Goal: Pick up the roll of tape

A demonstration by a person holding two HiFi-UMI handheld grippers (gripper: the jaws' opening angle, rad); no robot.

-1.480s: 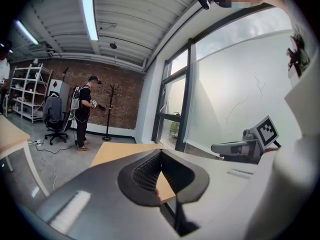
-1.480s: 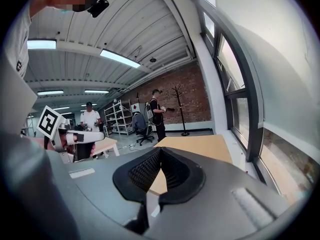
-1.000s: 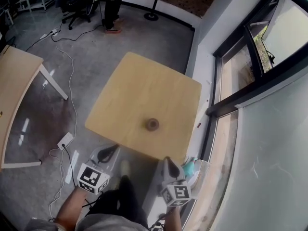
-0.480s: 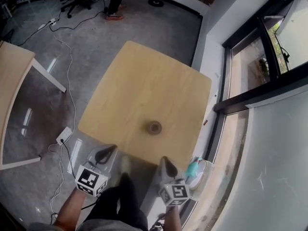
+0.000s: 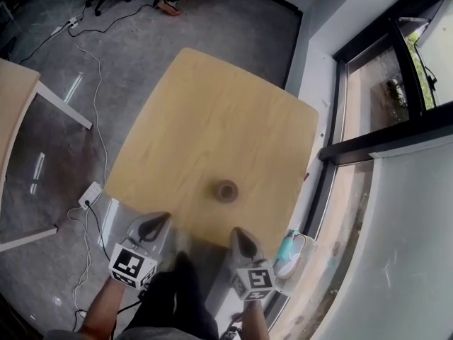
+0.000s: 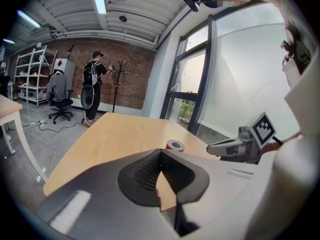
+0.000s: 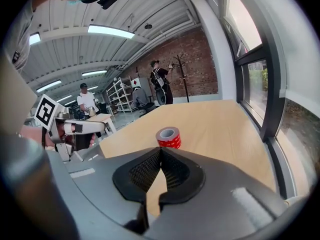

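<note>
The roll of tape (image 5: pixel 226 190) lies untouched on the table (image 5: pixel 212 105); we hold left gripper (image 5: pixel 158 220) and right gripper (image 5: pixel 241 232) short of it, fingers pressed together (both empty), reach and grasp all ahead.

A wooden table (image 5: pixel 212 119) stands on a grey floor (image 5: pixel 233 27). At its 8 o'clock lies a white power strip (image 5: pixel 90 195); at 3 o'clock, a window (image 5: pixel 368 83).
</note>
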